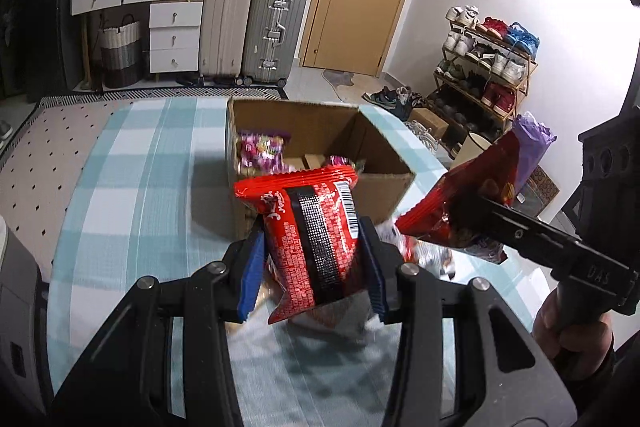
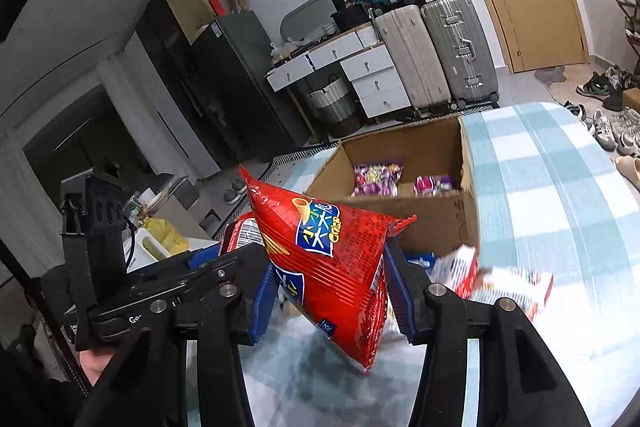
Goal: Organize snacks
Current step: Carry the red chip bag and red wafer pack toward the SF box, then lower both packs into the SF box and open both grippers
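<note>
1. Left wrist view: the left hand-held gripper (image 1: pixel 316 251) squeezes a red snack pack (image 1: pixel 316 235) tight, so it will not drop.
2. The right hand-held gripper (image 2: pixel 328 283) pinches a red crisp bag (image 2: pixel 332 267) the same way.
3. Past both, the open cardboard box (image 1: pixel 384 187) waits on the checked worktop (image 1: pixel 132 163), likely for them.

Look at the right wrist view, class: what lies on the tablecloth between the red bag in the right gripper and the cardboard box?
In the right wrist view, loose snack packets, blurred, lie between the red crisp bag and the cardboard box.
</note>
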